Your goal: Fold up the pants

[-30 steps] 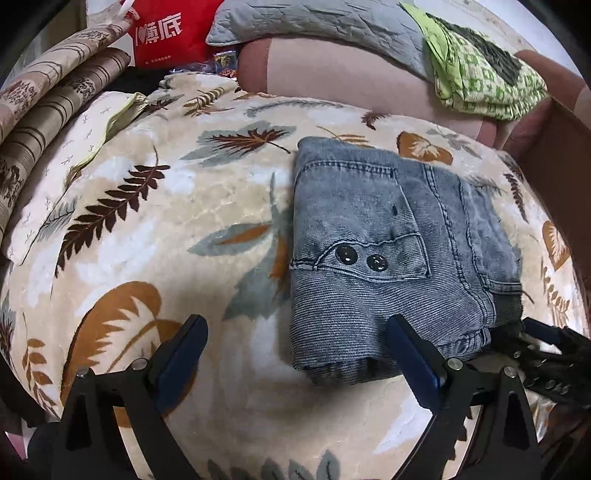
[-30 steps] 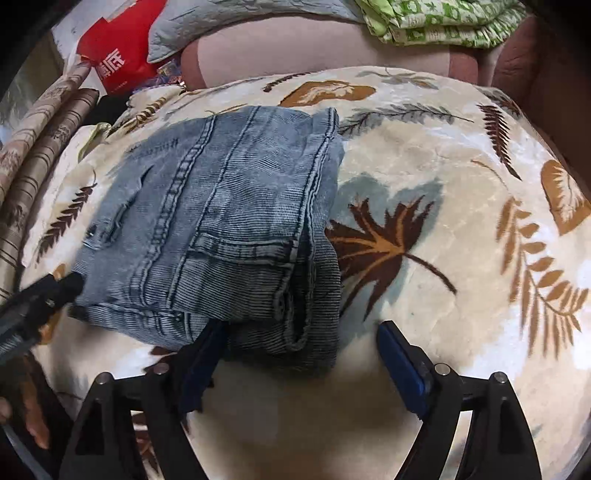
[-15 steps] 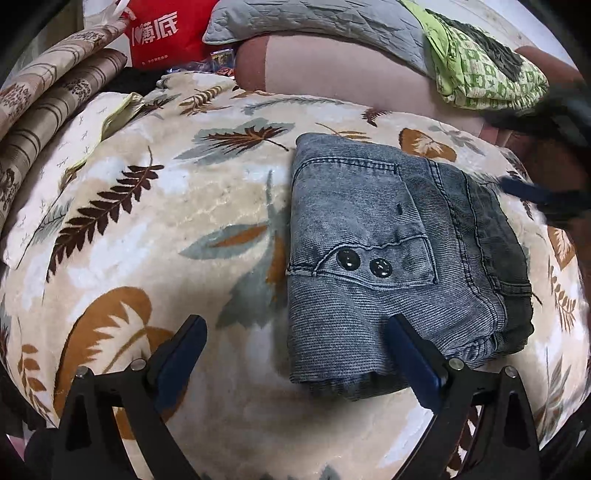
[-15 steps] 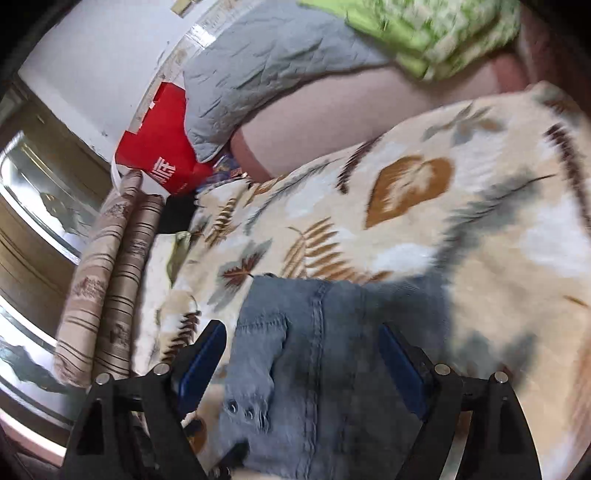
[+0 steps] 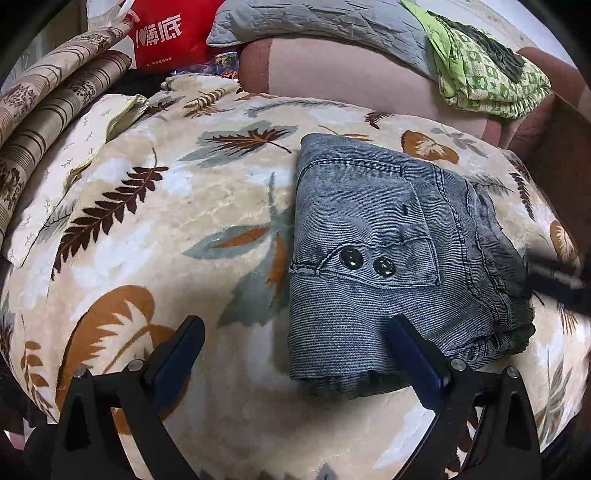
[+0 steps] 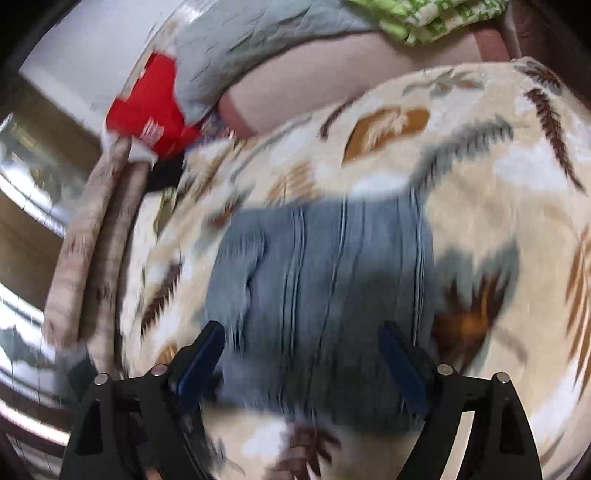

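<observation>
Folded grey-blue denim pants (image 5: 388, 258), thick and limp, suit gripping at the stacked near hem; both claws, left (image 5: 295, 354) and right (image 6: 301, 354), gape empty.

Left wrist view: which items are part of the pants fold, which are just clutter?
Part of the job:
- folded grey jeans
- leaf-print blanket they lie on
- left gripper, jaws open, empty
- right gripper, jaws open, have just been opening, nothing held

Lying about:
- red bag
- grey quilted pillow
- green patterned cloth
- striped brown fabric
</observation>
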